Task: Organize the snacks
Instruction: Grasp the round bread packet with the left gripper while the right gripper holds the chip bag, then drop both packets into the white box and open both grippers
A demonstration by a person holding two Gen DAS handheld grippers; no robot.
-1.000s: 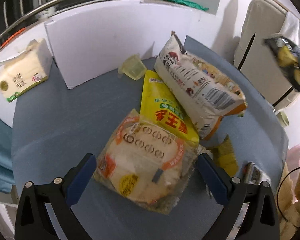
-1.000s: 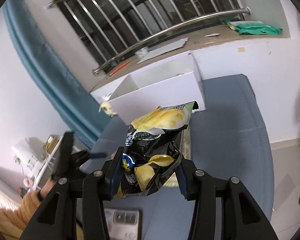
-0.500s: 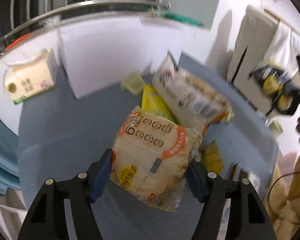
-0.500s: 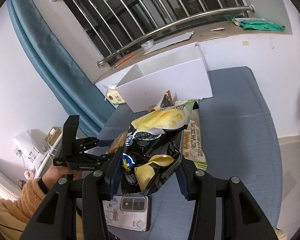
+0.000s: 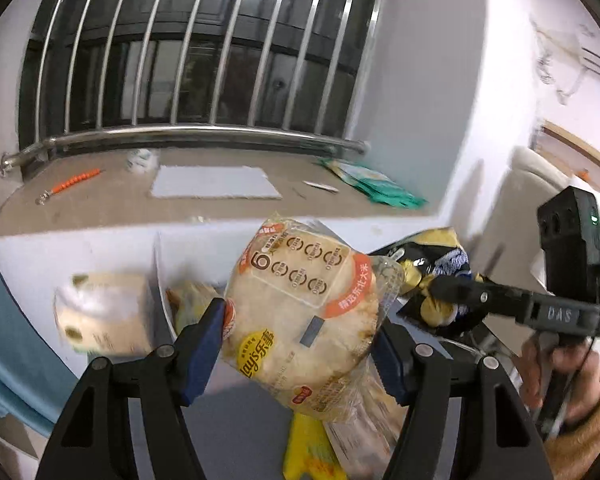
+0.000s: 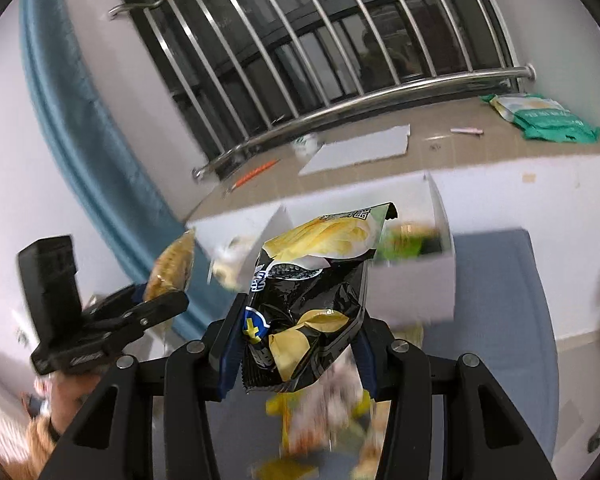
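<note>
the left gripper (image 5: 300,340) pinches a clear bag of round crackers (image 5: 304,312), held in the air before the white box (image 6: 412,292). the right gripper (image 6: 296,344) clamps a black chip bag (image 6: 308,304) beside it.

Pale chip bag (image 5: 300,320) aloft; black bag (image 6: 304,312) (crumpled) likewise.

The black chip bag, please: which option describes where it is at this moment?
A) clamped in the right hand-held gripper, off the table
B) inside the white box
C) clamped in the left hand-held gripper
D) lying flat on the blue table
A: the black chip bag sits pinched between the blue pads of the right hand-held gripper, raised in front of the white box; the left hand-held gripper holds the pale Lay's pack.
</note>
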